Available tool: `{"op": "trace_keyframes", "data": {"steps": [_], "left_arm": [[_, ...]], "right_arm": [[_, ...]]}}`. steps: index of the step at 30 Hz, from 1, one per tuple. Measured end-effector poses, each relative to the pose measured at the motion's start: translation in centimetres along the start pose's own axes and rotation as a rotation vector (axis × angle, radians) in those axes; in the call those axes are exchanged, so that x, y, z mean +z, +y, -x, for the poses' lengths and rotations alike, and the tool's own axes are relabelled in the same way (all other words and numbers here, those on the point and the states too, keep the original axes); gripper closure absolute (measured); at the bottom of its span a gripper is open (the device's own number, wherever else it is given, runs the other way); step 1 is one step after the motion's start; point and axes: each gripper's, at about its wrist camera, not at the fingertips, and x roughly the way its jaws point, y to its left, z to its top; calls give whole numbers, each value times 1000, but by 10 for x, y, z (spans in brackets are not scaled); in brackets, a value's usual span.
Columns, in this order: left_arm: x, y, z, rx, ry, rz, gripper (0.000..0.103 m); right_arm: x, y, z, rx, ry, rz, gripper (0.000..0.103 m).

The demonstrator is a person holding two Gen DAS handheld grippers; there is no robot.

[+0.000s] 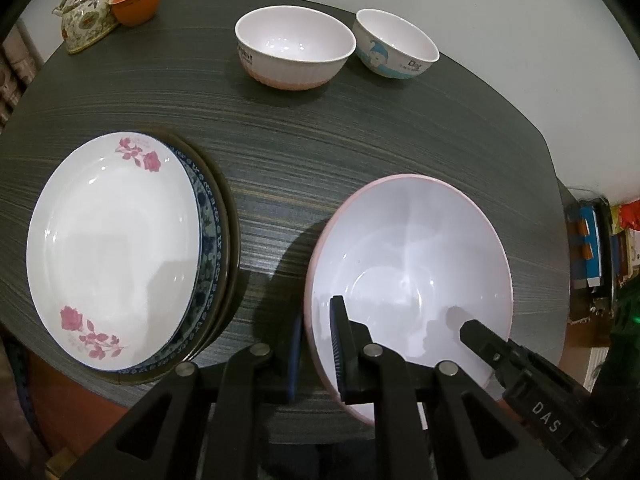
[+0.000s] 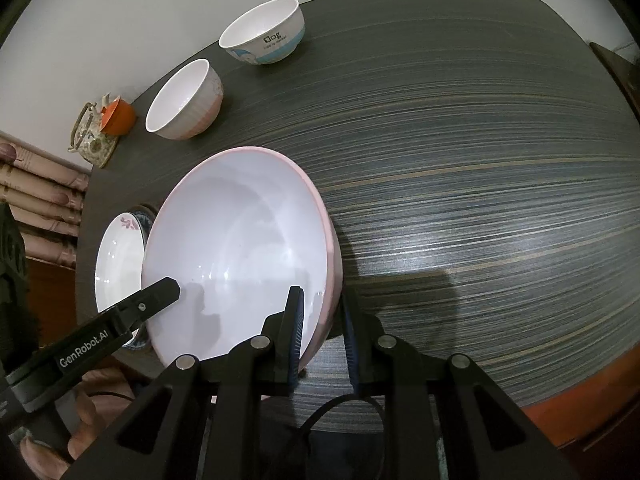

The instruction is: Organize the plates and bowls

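A large bowl [image 1: 412, 248], white inside and pink outside, stands near the front of the dark table [image 1: 320, 140]. My left gripper [image 1: 316, 344] is shut on its left rim, one pad inside and one outside. My right gripper [image 2: 322, 332] is shut on the right rim of the same bowl [image 2: 240, 232]. I cannot tell whether the bowl touches the table. Left of it lies a stack of plates [image 1: 116, 248] with a rose-patterned white plate on top. Two small bowls stand at the far edge: a ribbed pink-based bowl [image 1: 294, 46] and a cartoon-printed bowl [image 1: 396, 42].
A flowered teapot [image 1: 86, 16] and an orange cup [image 1: 136, 0] stand at the table's far left corner. A wide stretch of bare table [image 2: 480, 160] lies right of the large bowl. A person's hand [image 2: 48, 440] holds the left gripper. Shelves with clutter [image 1: 592, 248] stand beyond the table's right edge.
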Motion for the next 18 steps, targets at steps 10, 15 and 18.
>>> {"op": "trace_keyframes", "data": {"steps": [10,15,18], "left_arm": [[1,3,-2,-9,12,6,90],[2,2,-4,-12,11,4,90],[2,2,-4,-16,14,12,90]], "right_arm": [[1,0,-1,18,14,-4,79],[1,2,-3,19,21,-7,74],[1,2,-3,17,18,-4,73]]}}
